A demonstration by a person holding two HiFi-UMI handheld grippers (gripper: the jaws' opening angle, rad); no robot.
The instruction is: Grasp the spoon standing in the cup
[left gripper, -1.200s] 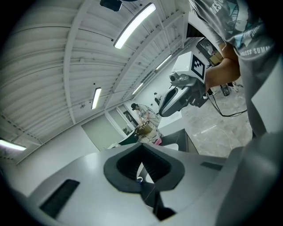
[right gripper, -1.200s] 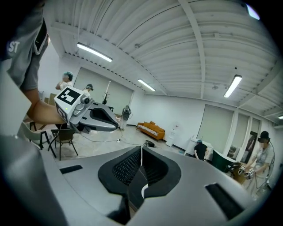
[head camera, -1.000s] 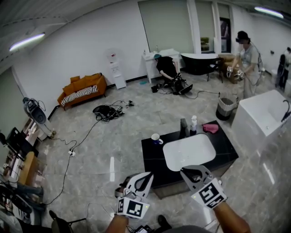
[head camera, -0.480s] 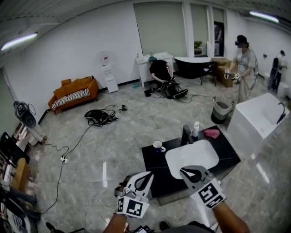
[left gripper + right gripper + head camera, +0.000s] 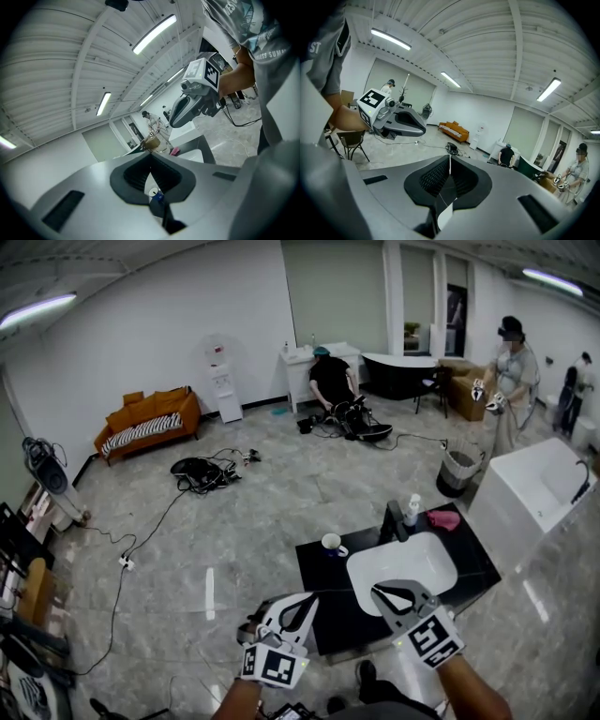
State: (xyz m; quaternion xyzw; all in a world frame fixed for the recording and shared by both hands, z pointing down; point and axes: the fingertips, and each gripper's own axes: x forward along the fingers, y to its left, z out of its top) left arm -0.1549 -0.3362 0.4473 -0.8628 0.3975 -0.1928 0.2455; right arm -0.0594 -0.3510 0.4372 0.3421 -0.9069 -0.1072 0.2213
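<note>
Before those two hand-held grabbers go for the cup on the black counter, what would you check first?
1. Cup located: ok, the cup stands on the black counter, left of the sink.
2. Spoon seen in it: cannot tell, too small.
3. Left gripper fingers apart: not ok, tips together, empty.
4. Right gripper fingers apart: not ok, tips together, empty.
5. Gripper near the cup: not ok, both well short.

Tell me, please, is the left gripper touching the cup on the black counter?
No, in the head view the left gripper is apart from the cup, with bare black counter showing between them.
</note>
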